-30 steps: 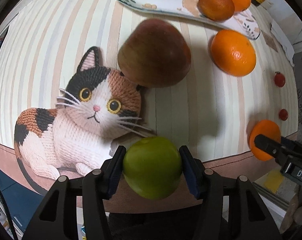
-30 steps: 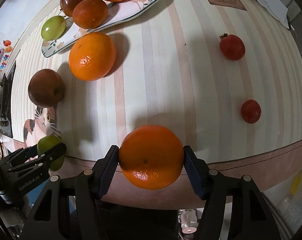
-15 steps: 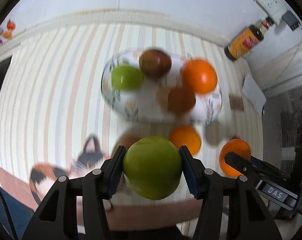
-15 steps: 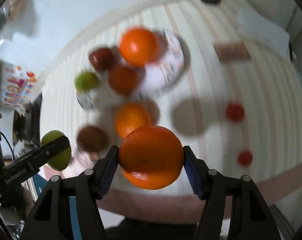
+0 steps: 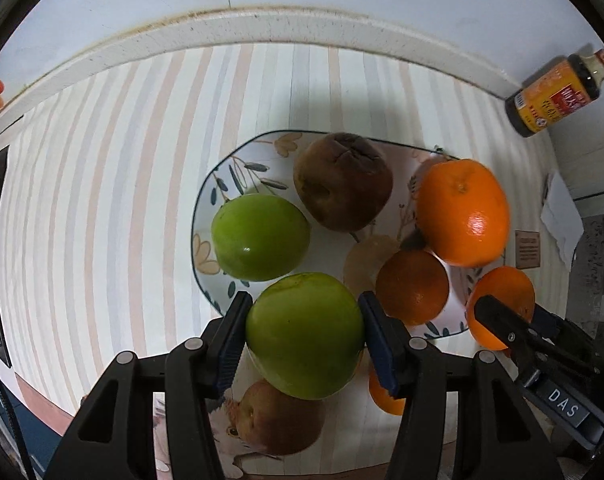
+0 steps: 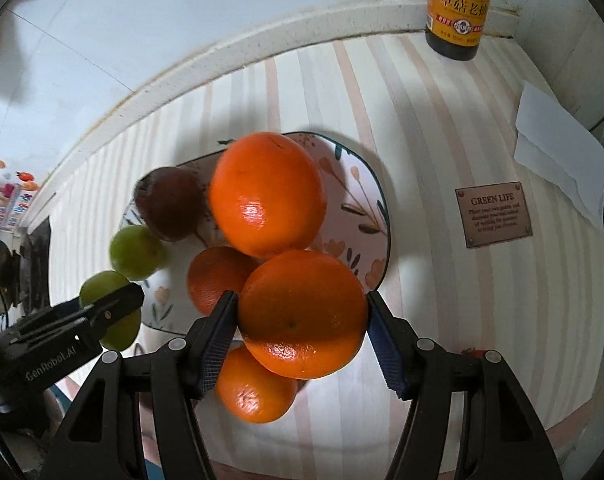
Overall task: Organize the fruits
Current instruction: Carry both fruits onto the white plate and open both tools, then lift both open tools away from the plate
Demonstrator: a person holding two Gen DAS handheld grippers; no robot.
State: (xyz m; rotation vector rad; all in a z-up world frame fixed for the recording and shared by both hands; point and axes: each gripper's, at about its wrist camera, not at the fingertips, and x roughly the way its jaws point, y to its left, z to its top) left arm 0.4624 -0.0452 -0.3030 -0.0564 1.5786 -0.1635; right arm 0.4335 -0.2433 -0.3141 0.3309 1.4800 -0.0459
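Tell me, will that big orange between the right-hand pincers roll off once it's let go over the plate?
Probably it would roll a bit: the held orange is round and smooth, pinched only at its sides by the right gripper. The plate looks shallow, and its fruits, like the largest orange, may stop it.

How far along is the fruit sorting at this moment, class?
Done: four fruits lie on the plate. In hand: the left gripper clamps a green apple; the right gripper clamps an orange, both above the plate. Left: a loose orange and a reddish apple on the mat.
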